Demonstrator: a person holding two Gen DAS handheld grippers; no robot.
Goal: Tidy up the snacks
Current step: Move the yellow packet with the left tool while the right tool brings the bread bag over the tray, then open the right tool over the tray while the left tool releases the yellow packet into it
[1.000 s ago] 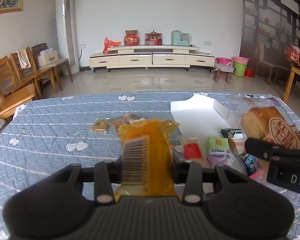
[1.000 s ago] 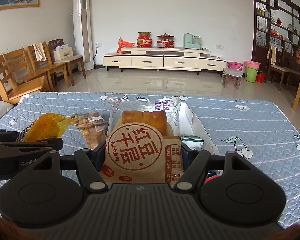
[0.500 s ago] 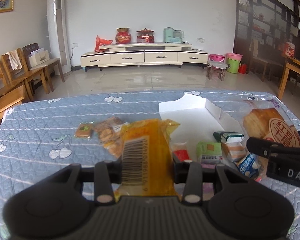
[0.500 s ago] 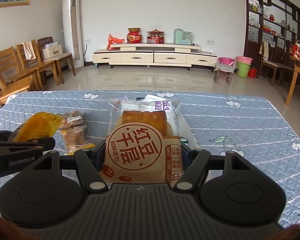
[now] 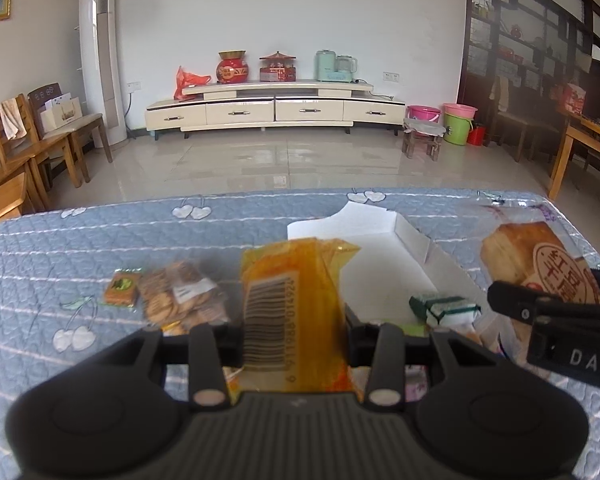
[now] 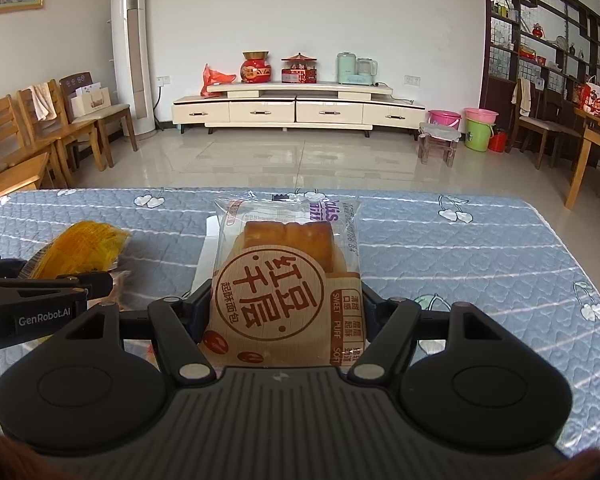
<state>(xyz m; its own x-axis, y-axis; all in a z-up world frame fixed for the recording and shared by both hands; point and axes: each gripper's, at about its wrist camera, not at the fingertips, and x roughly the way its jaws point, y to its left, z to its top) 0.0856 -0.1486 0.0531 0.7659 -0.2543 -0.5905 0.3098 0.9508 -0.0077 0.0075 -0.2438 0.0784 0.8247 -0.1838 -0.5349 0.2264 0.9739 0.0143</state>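
Left wrist view: left claw [image 5: 294, 320] pinches orange snack packet [image 5: 292, 300] above quilted tabletop [image 5: 60, 248]. Right claw [image 6: 286, 308] clamps bread bag [image 6: 288, 280]; white box [image 5: 364, 256] beneath.

A home living room: low TV cabinet [image 6: 300, 110], wooden chairs [image 6: 40, 136] (quilted tablecloth [image 6: 440, 248] too).

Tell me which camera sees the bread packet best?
The right wrist view. The bread packet sits front and centre there, held between the right gripper's fingers, with its round label and the loaf showing. The left wrist view catches only part of it at the right edge, behind a black finger.
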